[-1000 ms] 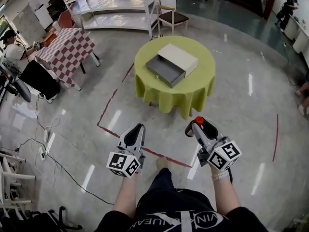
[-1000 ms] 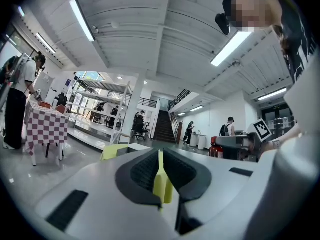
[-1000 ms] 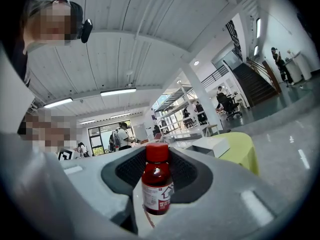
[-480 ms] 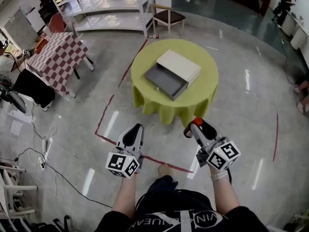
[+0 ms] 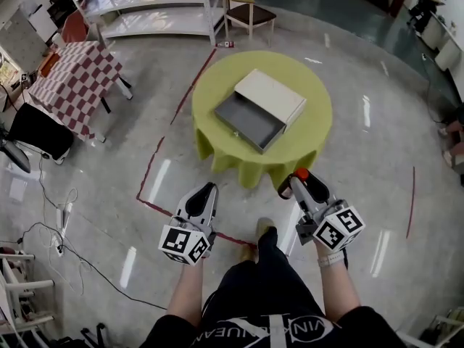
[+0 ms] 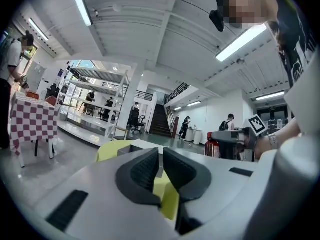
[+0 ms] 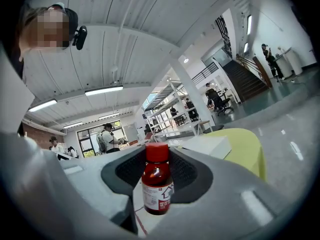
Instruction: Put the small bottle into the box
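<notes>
Box (image 5: 261, 109) on round yellow-green table (image 5: 313, 130); glossy grey floor (image 5: 109, 158).

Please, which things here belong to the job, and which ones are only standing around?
For the job: small bottle, held in the right gripper; box with its drawer open; round green table under it.
Only around: left gripper, checkered table, white shelves, chair.

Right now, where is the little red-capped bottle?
The small bottle is gripped in the right tool, at the head view's right. It is held above the floor, just short of the round green table that carries the box.
</notes>
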The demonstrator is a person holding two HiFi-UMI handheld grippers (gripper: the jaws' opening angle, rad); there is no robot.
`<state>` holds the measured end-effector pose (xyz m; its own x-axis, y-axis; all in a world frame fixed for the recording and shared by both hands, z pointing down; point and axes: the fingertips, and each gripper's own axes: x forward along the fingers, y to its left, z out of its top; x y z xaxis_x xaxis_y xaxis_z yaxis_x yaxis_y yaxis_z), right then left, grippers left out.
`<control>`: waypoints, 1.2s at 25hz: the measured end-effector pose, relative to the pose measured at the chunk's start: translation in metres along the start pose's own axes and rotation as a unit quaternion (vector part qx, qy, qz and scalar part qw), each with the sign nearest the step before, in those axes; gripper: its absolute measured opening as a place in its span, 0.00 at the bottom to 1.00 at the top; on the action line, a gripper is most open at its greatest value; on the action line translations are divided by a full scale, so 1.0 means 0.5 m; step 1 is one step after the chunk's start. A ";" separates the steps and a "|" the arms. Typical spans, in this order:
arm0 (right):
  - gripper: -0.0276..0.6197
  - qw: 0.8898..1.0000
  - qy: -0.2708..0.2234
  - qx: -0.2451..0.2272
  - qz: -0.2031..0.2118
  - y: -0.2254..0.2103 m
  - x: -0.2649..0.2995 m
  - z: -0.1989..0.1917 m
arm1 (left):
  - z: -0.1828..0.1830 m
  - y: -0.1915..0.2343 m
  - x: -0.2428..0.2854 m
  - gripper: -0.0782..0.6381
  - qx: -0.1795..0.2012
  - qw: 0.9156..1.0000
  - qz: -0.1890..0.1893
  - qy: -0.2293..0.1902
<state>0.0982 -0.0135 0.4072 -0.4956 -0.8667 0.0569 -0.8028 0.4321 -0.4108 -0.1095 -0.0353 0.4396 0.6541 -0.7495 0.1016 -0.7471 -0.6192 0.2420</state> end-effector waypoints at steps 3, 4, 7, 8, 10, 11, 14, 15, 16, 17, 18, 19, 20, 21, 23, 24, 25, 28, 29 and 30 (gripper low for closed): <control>0.26 1.000 0.003 0.002 0.000 -0.017 0.025 0.002 | -0.009 0.011 0.019 0.15 -0.005 1.000 0.000 0.008; 0.26 1.000 0.003 0.004 0.000 -0.024 0.038 0.002 | -0.009 0.018 0.028 0.15 -0.004 1.000 -0.002 0.010; 0.26 1.000 0.010 0.005 0.004 -0.037 0.085 -0.004 | -0.007 0.040 0.056 0.15 -0.005 1.000 -0.005 0.011; 0.26 1.000 0.015 0.005 0.008 -0.040 0.099 -0.006 | -0.005 0.045 0.065 0.15 -0.007 1.000 -0.005 0.011; 0.26 1.000 0.023 0.007 0.015 -0.048 0.125 -0.007 | 0.003 0.048 0.085 0.15 -0.009 1.000 -0.007 0.011; 0.26 0.999 0.026 0.007 0.019 -0.053 0.138 -0.005 | 0.006 0.046 0.096 0.15 -0.009 1.000 -0.009 0.012; 0.26 0.999 0.034 0.005 0.027 -0.068 0.167 0.004 | 0.009 0.047 0.132 0.15 -0.010 1.000 -0.015 0.014; 0.26 0.999 0.037 0.003 0.029 -0.075 0.178 0.006 | 0.009 0.051 0.145 0.15 -0.013 1.000 -0.014 0.014; 0.26 0.999 0.040 0.002 0.031 -0.081 0.190 0.006 | 0.009 0.055 0.157 0.15 -0.017 1.000 -0.014 0.013; 0.26 0.999 0.044 0.002 0.032 -0.089 0.202 0.003 | 0.007 0.058 0.168 0.15 -0.020 1.000 -0.014 0.015; 0.26 0.998 0.048 0.002 0.032 -0.097 0.212 -0.001 | 0.003 0.062 0.178 0.15 -0.023 0.999 -0.014 0.017; 0.26 0.998 0.052 0.003 0.031 -0.107 0.222 -0.005 | -0.003 0.065 0.188 0.15 -0.024 0.999 -0.015 0.019; 0.26 0.998 0.056 0.003 0.031 -0.116 0.231 -0.008 | -0.009 0.069 0.199 0.15 -0.026 0.999 -0.015 0.021; 0.26 0.998 0.060 0.002 0.031 -0.124 0.241 -0.011 | -0.014 0.074 0.209 0.15 -0.028 0.999 -0.014 0.022; 0.26 0.997 0.067 -0.003 0.035 -0.136 0.260 -0.013 | -0.021 0.081 0.229 0.15 -0.033 0.999 -0.013 0.027; 0.26 0.997 0.071 -0.004 0.036 -0.141 0.270 -0.015 | -0.022 0.085 0.238 0.15 -0.034 0.999 -0.013 0.031; 0.26 0.997 0.074 -0.004 0.036 -0.147 0.279 -0.016 | -0.023 0.088 0.247 0.15 -0.035 0.999 -0.013 0.035; 0.26 0.996 0.080 -0.004 0.038 -0.163 0.304 -0.016 | -0.032 0.099 0.270 0.15 -0.038 0.998 -0.014 0.040; 0.26 0.996 0.083 -0.003 0.039 -0.167 0.311 -0.016 | -0.035 0.102 0.276 0.15 -0.039 0.998 -0.014 0.041; 0.26 0.996 0.085 -0.002 0.041 -0.172 0.318 -0.016 | -0.037 0.105 0.283 0.15 -0.041 0.998 -0.013 0.042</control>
<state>0.0857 -0.1866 0.4590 -0.6086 -0.7735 0.1769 -0.7583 0.5014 -0.4166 -0.0540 -0.1693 0.4843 0.6839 -0.7086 0.1740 -0.7192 -0.6146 0.3241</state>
